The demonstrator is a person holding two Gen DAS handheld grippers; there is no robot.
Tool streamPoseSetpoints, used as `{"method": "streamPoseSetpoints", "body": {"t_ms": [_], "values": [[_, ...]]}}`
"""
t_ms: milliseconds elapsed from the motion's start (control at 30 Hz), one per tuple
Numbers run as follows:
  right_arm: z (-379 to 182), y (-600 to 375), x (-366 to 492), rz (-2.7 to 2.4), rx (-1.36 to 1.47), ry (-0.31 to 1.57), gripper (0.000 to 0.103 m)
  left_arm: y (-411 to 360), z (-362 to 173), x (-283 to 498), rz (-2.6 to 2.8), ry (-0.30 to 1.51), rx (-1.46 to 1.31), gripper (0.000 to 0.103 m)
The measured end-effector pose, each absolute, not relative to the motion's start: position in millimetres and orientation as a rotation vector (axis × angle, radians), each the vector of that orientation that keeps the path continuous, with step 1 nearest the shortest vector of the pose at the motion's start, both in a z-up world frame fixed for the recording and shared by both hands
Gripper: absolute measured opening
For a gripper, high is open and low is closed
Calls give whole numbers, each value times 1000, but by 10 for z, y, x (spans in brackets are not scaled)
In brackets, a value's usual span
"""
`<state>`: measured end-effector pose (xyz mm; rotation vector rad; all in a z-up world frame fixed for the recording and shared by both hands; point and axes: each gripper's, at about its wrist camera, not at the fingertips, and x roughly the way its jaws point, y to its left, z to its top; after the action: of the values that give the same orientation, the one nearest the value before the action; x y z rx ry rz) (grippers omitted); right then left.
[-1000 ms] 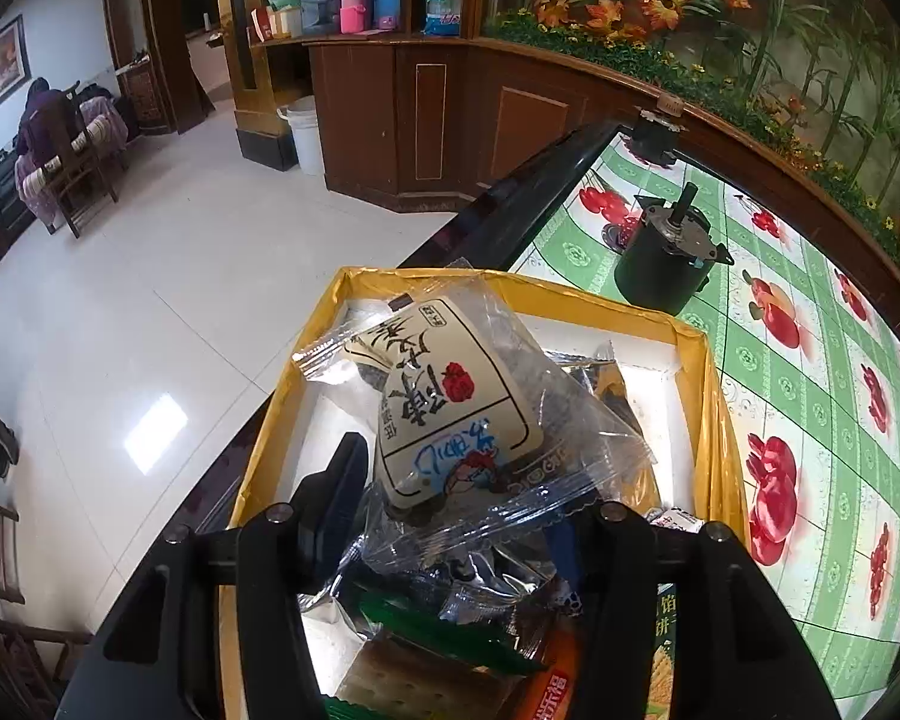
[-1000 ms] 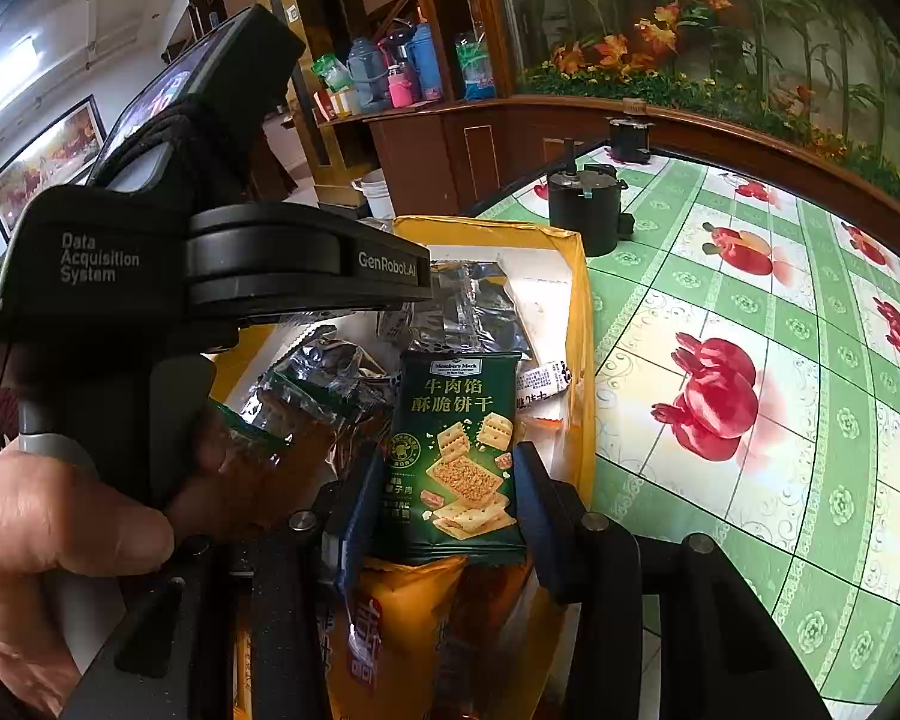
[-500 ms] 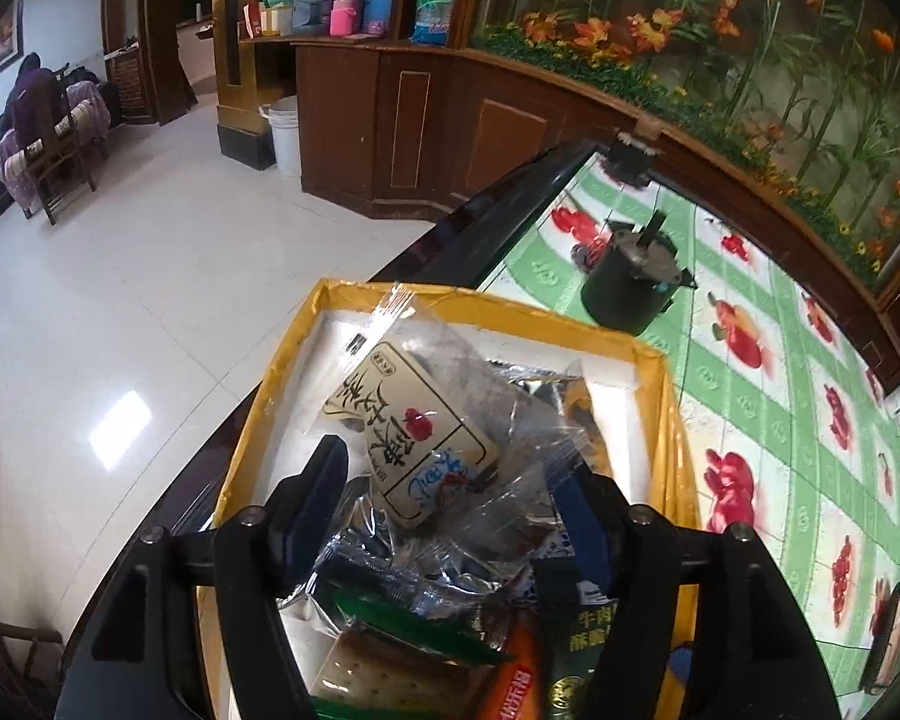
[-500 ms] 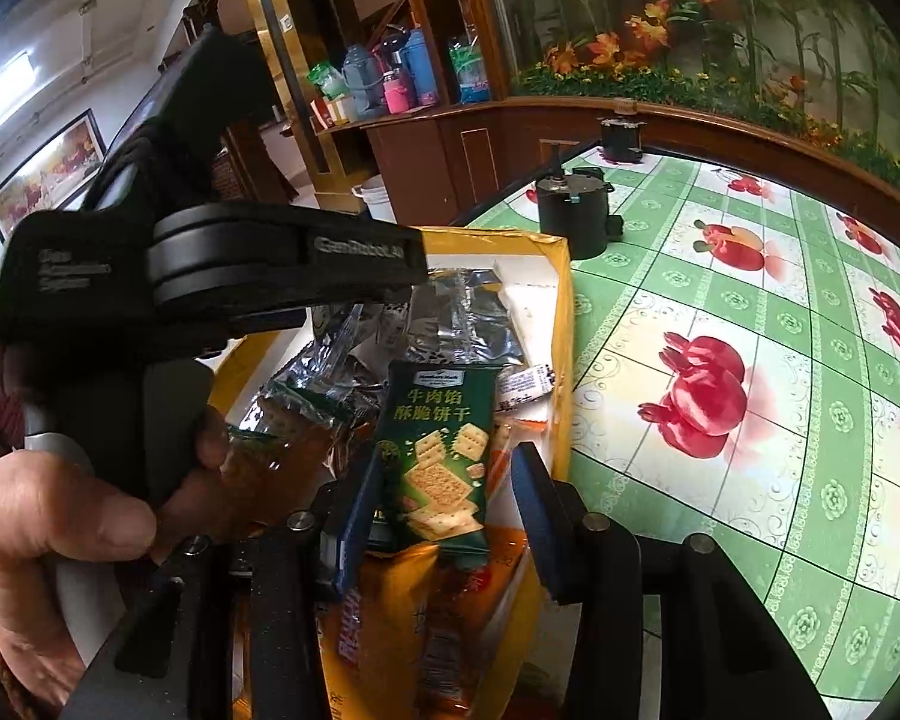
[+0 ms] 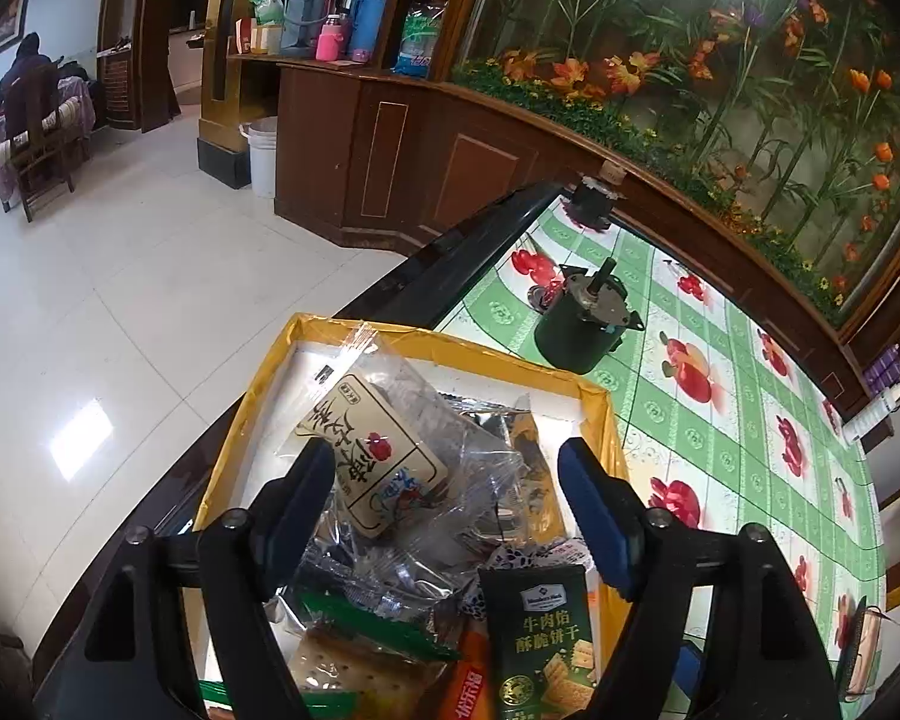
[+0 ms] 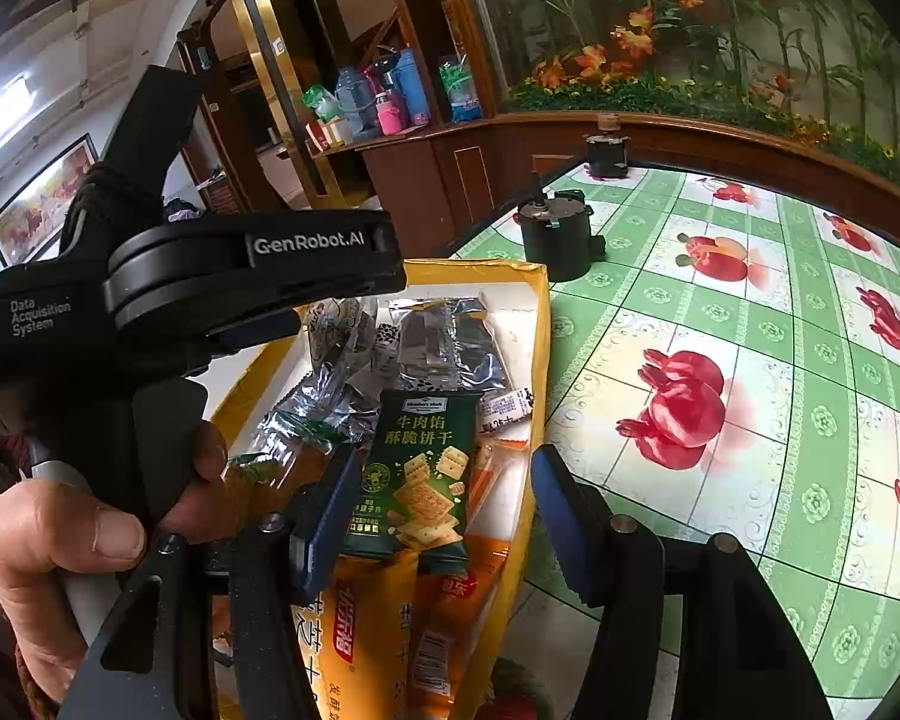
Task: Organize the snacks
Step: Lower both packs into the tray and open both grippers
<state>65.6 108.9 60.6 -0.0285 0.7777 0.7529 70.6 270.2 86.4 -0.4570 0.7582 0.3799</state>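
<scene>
A yellow-rimmed box [image 5: 444,341] [image 6: 540,324] on the table holds several snack packs. A clear pack with a cream label [image 5: 369,453] lies on top at the far end. A green cracker pack [image 5: 540,648] [image 6: 417,474] lies on orange packs [image 6: 354,630] at the near end. My left gripper [image 5: 447,480] is open above the clear pack, not touching it. My right gripper [image 6: 438,516] is open, its fingers either side of the green pack and lifted off it. The left gripper's body [image 6: 210,264] fills the left of the right wrist view.
A dark metal pot [image 5: 585,324] [image 6: 555,237] stands on the green-checked tablecloth [image 6: 750,390] just beyond the box. A smaller dark pot [image 6: 606,153] stands at the table's far corner. A wooden counter and planter wall run behind. The floor drops away left of the table edge.
My left gripper opened, let the clear pack drop into the box and rose. My right gripper opened wider and let go of the green pack, which now lies on the orange packs.
</scene>
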Motion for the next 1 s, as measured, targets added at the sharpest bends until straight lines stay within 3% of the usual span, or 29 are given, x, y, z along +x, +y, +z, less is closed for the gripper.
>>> {"method": "streamPoseSetpoints", "body": {"t_ms": [133,267,467,633,1000], "values": [[612,1071,658,749,-29,773,69,2665,898,686,382,734,-440,80],[628,999,630,727,-34,755,78,2629,985,603,380,656,-437,92],[673,848,542,686,-47,708,89,2545,1036,524,437,571,-388,97],[631,757,532,660,-45,720,90,2458,1067,444,471,494,-347,103],[677,489,444,598,-53,685,90,2314,1221,137,490,438,-346,103]]}}
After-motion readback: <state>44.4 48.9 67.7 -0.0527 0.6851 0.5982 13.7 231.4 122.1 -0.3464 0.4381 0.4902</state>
